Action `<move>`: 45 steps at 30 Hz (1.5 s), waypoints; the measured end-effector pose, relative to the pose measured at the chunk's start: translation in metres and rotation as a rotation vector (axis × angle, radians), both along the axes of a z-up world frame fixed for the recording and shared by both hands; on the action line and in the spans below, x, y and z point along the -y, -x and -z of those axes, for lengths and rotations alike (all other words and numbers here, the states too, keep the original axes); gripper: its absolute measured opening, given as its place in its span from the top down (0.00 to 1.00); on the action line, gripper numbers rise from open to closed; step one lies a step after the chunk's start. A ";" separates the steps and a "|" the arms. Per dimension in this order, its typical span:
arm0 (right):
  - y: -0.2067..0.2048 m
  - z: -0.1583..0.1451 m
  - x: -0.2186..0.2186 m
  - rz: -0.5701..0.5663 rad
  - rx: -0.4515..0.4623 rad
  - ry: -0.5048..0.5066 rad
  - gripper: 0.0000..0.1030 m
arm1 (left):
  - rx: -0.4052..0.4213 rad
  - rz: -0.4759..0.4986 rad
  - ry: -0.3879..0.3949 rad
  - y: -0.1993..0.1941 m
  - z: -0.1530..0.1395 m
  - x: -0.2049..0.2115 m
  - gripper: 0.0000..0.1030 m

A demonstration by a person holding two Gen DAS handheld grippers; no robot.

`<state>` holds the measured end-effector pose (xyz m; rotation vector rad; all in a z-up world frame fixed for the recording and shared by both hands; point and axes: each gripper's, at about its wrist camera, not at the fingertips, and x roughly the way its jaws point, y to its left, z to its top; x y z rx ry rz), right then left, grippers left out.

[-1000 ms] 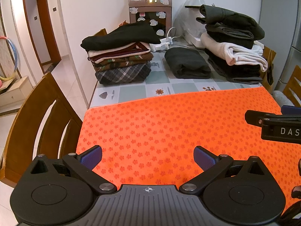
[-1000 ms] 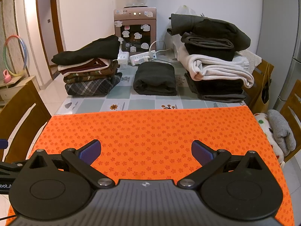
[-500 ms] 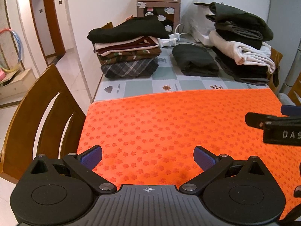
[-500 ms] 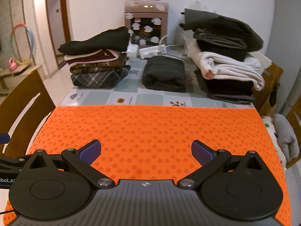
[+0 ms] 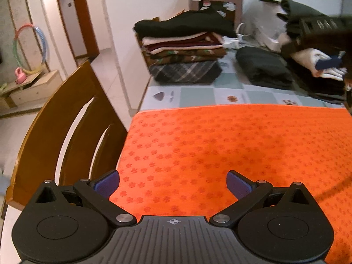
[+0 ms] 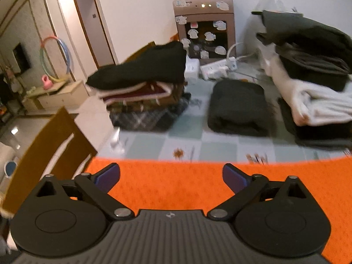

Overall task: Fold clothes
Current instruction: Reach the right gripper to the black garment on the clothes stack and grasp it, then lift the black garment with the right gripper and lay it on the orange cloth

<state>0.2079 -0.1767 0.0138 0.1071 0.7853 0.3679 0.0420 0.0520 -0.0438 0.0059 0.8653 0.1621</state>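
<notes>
An orange mat [image 5: 231, 145] with a flower print lies bare on the near part of the table. Low over its near left corner my left gripper [image 5: 173, 184] stands open with nothing between its pads. My right gripper [image 6: 171, 177] is over the mat's far edge; its jaws are wide and closing a little, with nothing between them. In the left wrist view one blue pad [image 5: 327, 62] of it shows against the loose clothes pile [image 6: 308, 66] at the back right. That pile has dark garments over a white one [image 6: 321, 105].
A neat stack of folded clothes [image 6: 149, 88] sits at the back left, with one dark folded garment [image 6: 237, 105] beside it. A water dispenser [image 6: 203, 26] and a power strip [image 6: 217, 67] stand behind. A wooden chair [image 5: 66, 118] stands off the table's left edge.
My right gripper has moved forward from over the mat's near part to its far edge, towards the right pile. My left gripper has shifted left and a little lower.
</notes>
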 end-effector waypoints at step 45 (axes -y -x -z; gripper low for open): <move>-0.187 -0.063 -0.056 -0.195 0.047 -0.435 0.92 | 0.018 -0.168 0.136 -0.017 0.001 -0.041 0.00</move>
